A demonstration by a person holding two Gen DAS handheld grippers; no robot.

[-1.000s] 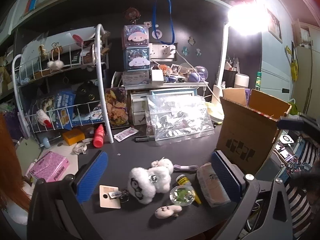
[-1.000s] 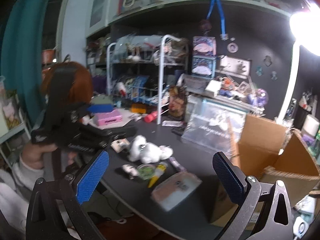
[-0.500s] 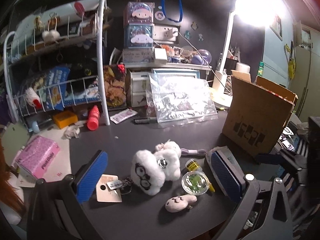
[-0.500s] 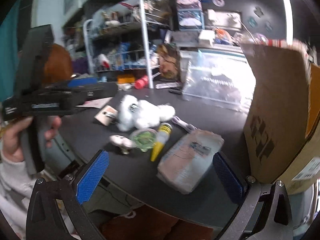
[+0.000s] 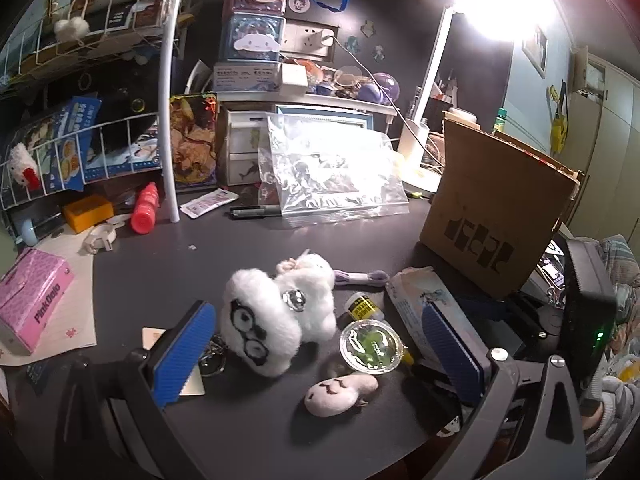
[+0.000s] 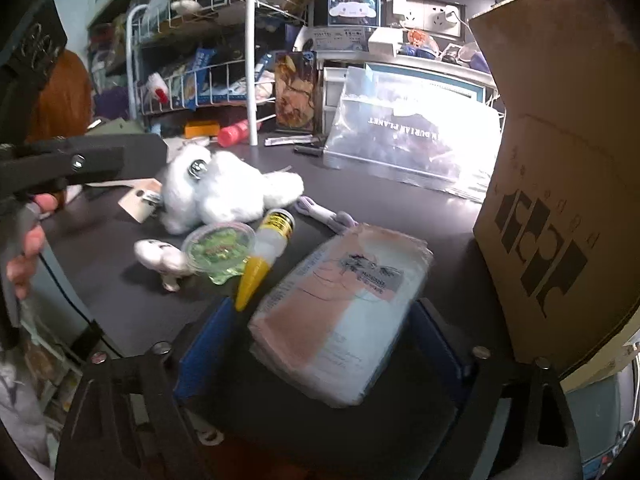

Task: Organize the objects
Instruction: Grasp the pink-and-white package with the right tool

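Note:
On the black desk lie a white fluffy plush [image 5: 276, 320] with drawn glasses, a small pale plush [image 5: 340, 394], a round clear cup with green contents [image 5: 372, 346], a yellow-capped glue bottle [image 6: 266, 252], a lilac thread skein [image 5: 360, 277] and a pink-and-white soft packet [image 6: 344, 316]. My left gripper [image 5: 320, 352] is open, low over the plush and the cup. My right gripper [image 6: 316, 344] is open, its blue pads on either side of the packet's near end [image 5: 420, 308]. An open cardboard box [image 6: 560, 160] stands at the right.
A white wire rack [image 5: 80, 120] fills the back left. A clear zip bag [image 5: 332, 172], a black pen [image 5: 256, 211], a red bottle [image 5: 145, 208] and an orange block [image 5: 87, 212] lie behind. A pink tissue box [image 5: 32, 304] sits left. A bright desk lamp [image 5: 488, 12] stands back right.
My left gripper has come lower and closer over the plush and cup. My right gripper has swung down to the desk and now straddles the packet.

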